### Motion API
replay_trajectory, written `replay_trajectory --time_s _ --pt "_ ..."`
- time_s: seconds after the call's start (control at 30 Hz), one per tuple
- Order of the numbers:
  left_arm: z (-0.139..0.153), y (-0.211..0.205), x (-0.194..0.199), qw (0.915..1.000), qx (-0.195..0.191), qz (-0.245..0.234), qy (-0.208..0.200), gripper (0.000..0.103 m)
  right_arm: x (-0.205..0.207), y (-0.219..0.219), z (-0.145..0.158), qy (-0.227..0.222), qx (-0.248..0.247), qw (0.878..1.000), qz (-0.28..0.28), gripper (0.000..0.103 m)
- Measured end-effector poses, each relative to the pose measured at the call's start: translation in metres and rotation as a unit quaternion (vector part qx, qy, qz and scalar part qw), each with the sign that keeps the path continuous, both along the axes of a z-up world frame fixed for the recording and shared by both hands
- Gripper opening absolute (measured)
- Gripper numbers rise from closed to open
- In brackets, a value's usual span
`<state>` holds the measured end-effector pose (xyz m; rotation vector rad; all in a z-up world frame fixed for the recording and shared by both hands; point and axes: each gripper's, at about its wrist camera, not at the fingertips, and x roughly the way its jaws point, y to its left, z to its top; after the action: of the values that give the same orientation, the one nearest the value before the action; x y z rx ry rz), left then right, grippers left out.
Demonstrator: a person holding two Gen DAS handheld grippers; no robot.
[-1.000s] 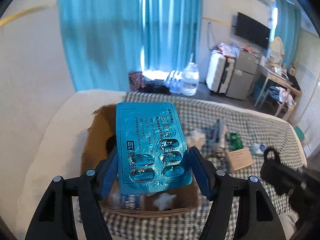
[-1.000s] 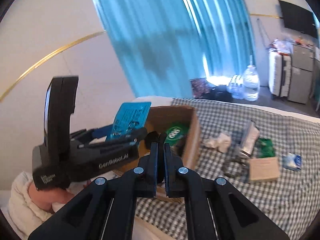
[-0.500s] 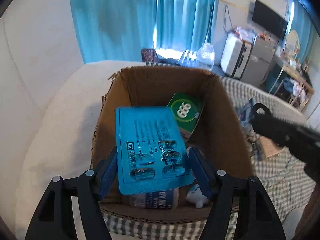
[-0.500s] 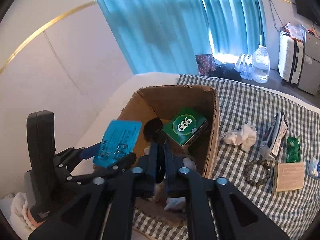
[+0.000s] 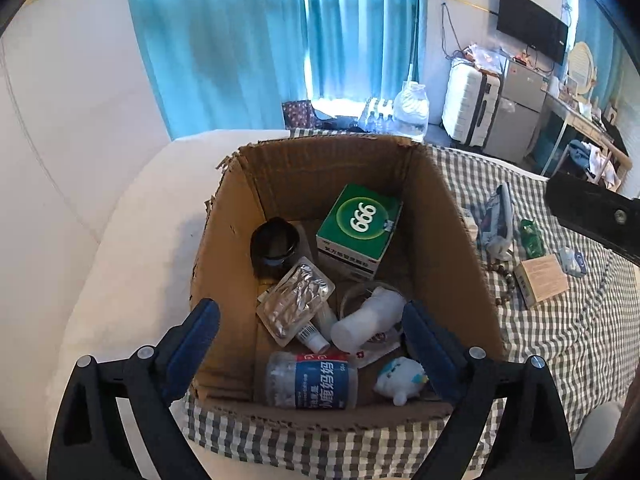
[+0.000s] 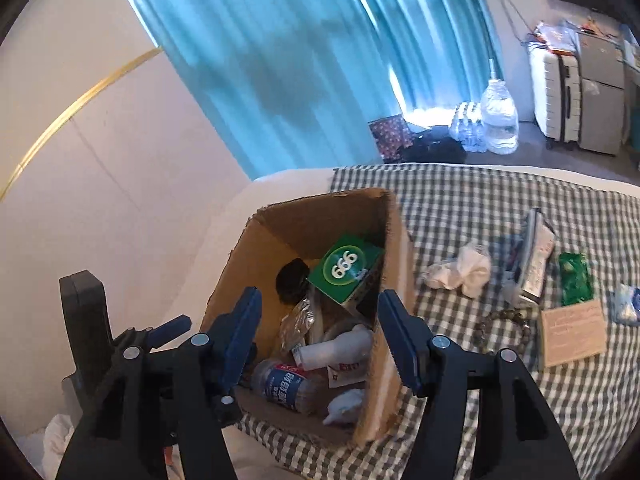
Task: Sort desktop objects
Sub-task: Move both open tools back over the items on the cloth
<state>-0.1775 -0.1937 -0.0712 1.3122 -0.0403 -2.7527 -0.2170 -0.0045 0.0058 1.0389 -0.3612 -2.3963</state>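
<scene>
An open cardboard box (image 5: 440,240) stands on the checked cloth. Above its near edge my left gripper (image 5: 308,312) is open wide, its jaws still opening, with nothing between them. A blister pack (image 5: 296,300) lies foil side up in the box, beside a dark jar (image 5: 276,248) and a green "999" carton (image 5: 360,224). A white bottle (image 5: 368,320), a blue-labelled bottle (image 5: 316,380) and a small white toy (image 5: 400,380) also lie inside. My right gripper (image 6: 319,298) hovers over the same box (image 6: 396,280), jaws opening and empty.
On the checked cloth (image 6: 460,208) to the right of the box lie a crumpled tissue (image 6: 464,272), a bead bracelet (image 6: 504,324), a brown carton (image 6: 572,332), a green packet (image 6: 576,280) and a flat pouch (image 6: 532,256). A white cushion (image 5: 120,240) borders the box's left side.
The blue blister pack has left the left gripper and dropped into the box, foil side up. The left jaws widened. The right gripper went from shut to open. Both came closer over the box.
</scene>
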Motion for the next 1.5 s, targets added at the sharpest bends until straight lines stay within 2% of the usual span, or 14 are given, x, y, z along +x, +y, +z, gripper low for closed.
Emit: replay_trajectory --time_s 0.07,0.17,0.23,0.3,0.43,0.6,0.77,0.97,1.2,1.37,1.5 --pt "0.005 0.008 0.004 0.9999 -0.012 -0.003 -0.001 0.096 0.013 0.013 0.006 0.015 -0.017 1.0 0.001 0.062" --pt "0.017 0.024 0.011 0.9999 -0.01 -0.011 0.007 0.097 0.034 0.034 0.018 0.039 0.002 0.999 -0.025 0.069" --pt "0.027 0.039 0.018 0.9997 -0.007 -0.019 0.016 0.101 0.047 0.054 0.026 0.055 0.006 0.997 -0.046 0.074" --pt "0.037 0.057 0.026 0.9991 -0.008 -0.027 0.031 0.103 0.057 0.078 0.032 0.062 0.009 0.995 -0.075 0.079" --pt "0.048 0.095 0.036 0.9981 -0.014 -0.04 0.046 0.103 0.076 0.137 0.041 0.072 0.014 0.987 -0.142 0.081" --pt "0.04 0.146 0.041 0.9969 -0.01 -0.068 0.039 0.103 0.104 0.198 0.036 0.074 0.035 0.975 -0.208 0.081" --pt "0.017 0.187 0.04 0.996 0.014 -0.088 0.005 0.103 0.119 0.242 0.01 0.056 0.043 0.965 -0.254 0.081" --pt "-0.004 0.224 0.025 0.9944 0.002 -0.105 -0.013 0.103 0.11 0.275 -0.029 0.02 0.038 0.96 -0.277 0.081" --pt "-0.027 0.242 -0.022 0.9947 0.023 -0.095 -0.032 0.103 0.085 0.292 -0.067 -0.003 0.065 0.959 -0.274 0.081" --pt "-0.044 0.255 -0.064 0.9953 0.03 -0.085 -0.037 0.103 0.049 0.296 -0.093 -0.026 0.087 0.959 -0.267 0.081" --pt "-0.062 0.265 -0.099 0.9958 0.013 -0.077 -0.048 0.103 0.012 0.302 -0.113 -0.045 0.103 0.958 -0.262 0.081"
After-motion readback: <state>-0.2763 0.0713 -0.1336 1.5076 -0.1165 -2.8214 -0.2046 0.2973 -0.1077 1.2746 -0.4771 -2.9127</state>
